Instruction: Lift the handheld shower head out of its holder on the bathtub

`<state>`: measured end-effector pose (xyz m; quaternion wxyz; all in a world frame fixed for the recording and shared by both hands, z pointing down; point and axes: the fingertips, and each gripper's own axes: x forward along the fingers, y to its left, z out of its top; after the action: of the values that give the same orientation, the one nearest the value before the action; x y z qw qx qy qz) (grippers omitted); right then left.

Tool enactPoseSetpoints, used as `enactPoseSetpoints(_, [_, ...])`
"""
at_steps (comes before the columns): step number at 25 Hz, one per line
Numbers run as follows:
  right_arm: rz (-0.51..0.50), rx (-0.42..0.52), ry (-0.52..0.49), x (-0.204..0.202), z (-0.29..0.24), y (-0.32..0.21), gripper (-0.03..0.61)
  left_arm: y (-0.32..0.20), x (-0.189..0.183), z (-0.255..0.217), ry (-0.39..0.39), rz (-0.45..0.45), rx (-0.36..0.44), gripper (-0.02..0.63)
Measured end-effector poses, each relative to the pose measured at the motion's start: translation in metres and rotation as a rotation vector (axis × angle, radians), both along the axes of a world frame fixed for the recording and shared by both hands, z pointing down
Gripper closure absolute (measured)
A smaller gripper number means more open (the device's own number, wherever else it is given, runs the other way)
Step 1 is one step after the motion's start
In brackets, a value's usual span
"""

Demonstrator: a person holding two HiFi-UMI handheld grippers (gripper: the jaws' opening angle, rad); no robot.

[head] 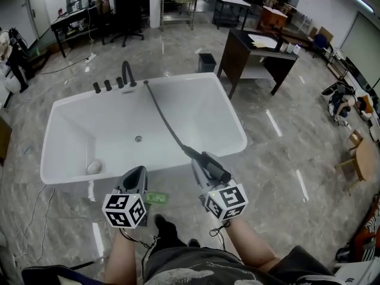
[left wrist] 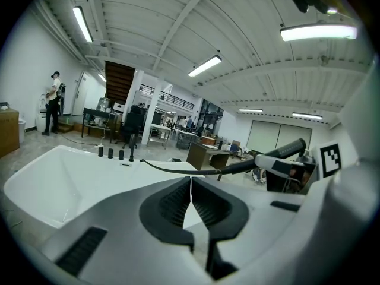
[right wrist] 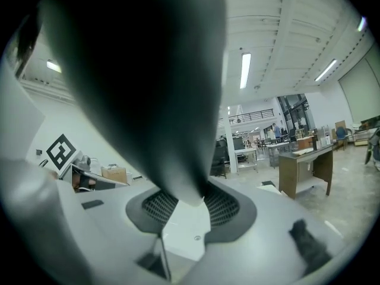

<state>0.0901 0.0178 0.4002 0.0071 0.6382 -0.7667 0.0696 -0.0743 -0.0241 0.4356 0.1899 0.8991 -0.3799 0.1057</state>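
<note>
Looking down, the right claw (head: 203,162) grips the black shower head (head: 215,166) just past the near edge of the bathtub (head: 65,108). Left gripper view: the left claw (left wrist: 190,190) is pinched closed, empty. Right gripper view: the shower head (right wrist: 148,88) fills the jaws.

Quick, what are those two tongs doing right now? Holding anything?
Left tongs: closed, nothing in them.
Right tongs: closed on the shower head.
</note>
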Motion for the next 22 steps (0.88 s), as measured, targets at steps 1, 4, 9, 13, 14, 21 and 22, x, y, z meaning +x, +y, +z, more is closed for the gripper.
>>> enactPoseSetpoints(1, [-0.005,0.001,-0.001,-0.001,0.000,0.009,0.439,0.009,0.000,-0.001,0.000,-0.002,0.001,0.598])
enactPoseSetpoints(4, [-0.021,-0.003,-0.007,-0.001,0.000,0.034,0.439,0.036,0.000,-0.003,-0.004,-0.011,0.007,0.598])
enactPoseSetpoints(9, [-0.039,-0.028,-0.006,-0.004,0.013,0.065,0.439,0.070,-0.006,0.001,-0.010,-0.028,0.007,0.598])
enactPoseSetpoints(13, [-0.045,-0.074,-0.001,-0.003,0.030,0.074,0.439,0.087,-0.006,0.002,-0.022,-0.027,0.002,0.598])
enactPoseSetpoints(14, [-0.046,-0.086,0.000,-0.003,0.035,0.076,0.439,0.092,-0.006,0.002,-0.027,-0.026,0.003,0.598])
enactPoseSetpoints(21, [-0.045,-0.123,-0.005,-0.002,0.048,0.081,0.439,0.106,-0.011,-0.001,-0.042,-0.040,0.009,0.598])
enactPoseSetpoints(22, [-0.048,-0.120,-0.002,-0.003,0.047,0.082,0.439,0.107,-0.011,-0.001,-0.043,-0.042,0.009,0.598])
